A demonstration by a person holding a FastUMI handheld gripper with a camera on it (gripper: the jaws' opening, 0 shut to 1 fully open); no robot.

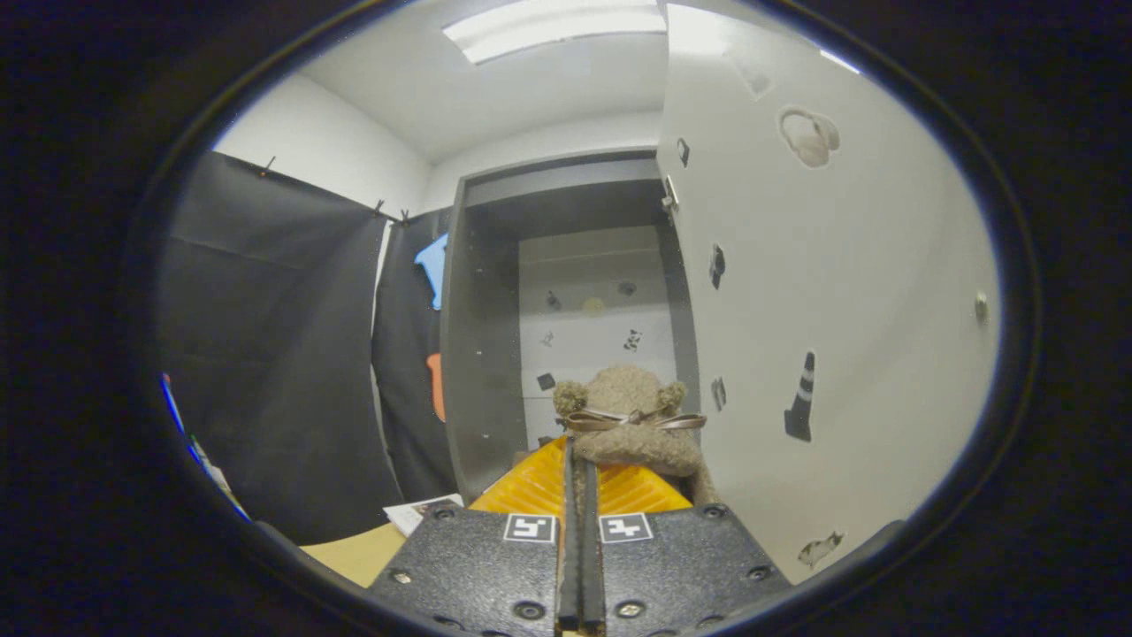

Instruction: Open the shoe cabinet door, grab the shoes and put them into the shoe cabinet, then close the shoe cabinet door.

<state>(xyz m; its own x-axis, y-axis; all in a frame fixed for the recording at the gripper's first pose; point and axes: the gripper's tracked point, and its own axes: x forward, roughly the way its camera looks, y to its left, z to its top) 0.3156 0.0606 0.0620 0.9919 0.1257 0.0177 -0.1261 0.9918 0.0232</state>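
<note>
The gripper has its fingers pressed close together, pinching a thin edge of the shoe — a plush teddy-bear slipper with a ribbon bow and an orange ribbed sole. The shoe sits at twelve o'clock just ahead of the fingers, held up before the open shoe cabinet, whose door swings wide at two o'clock. It looks light and soft, so it will likely flop and sag; the firmer sole rim seems the safest hold, since the fuzzy upper would squash and slip. Whether both fingers truly bite is hard to tell
</note>
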